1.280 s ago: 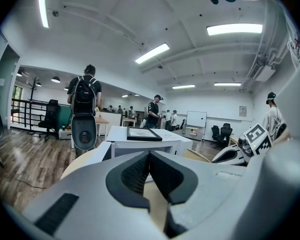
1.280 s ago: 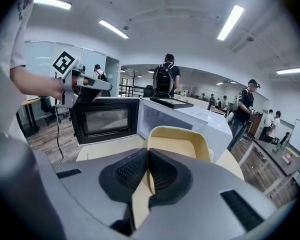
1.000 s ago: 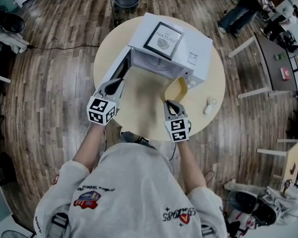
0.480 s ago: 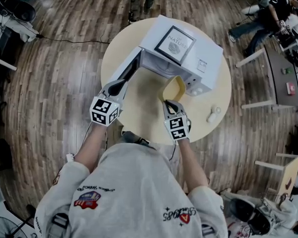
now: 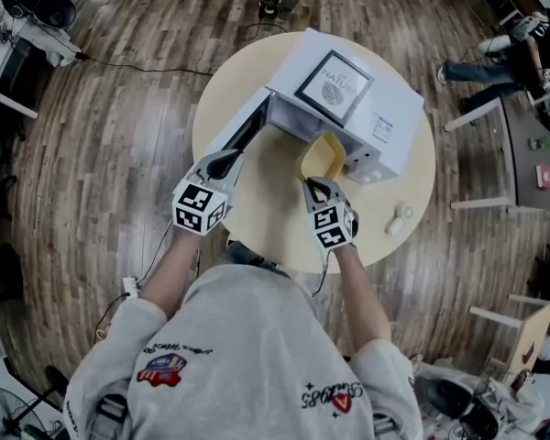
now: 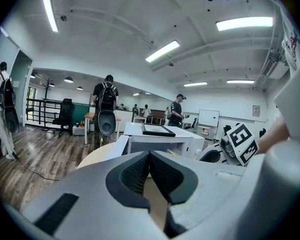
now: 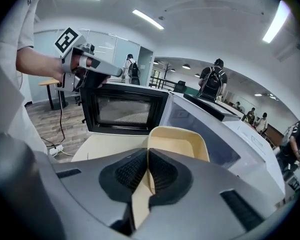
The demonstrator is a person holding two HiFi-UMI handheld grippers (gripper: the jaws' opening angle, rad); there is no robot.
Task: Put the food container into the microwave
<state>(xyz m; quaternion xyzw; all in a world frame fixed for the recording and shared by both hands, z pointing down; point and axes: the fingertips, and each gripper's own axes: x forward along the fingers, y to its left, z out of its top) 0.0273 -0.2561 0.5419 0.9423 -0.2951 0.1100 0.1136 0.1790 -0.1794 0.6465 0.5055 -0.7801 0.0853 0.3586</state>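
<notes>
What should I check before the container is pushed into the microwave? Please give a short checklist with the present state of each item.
1. Door swung open: ok; it stands out to the left of the microwave.
2. Grip on the food container: ok; the right gripper has its fingers shut on the near rim.
3. Container lined up: ok; it sits just in front of the opening.
4. Cavity free of other things: cannot tell; the inside is not shown.
5. Left gripper out of the path: ok; it is shut and empty, by the door's outer end.
</notes>
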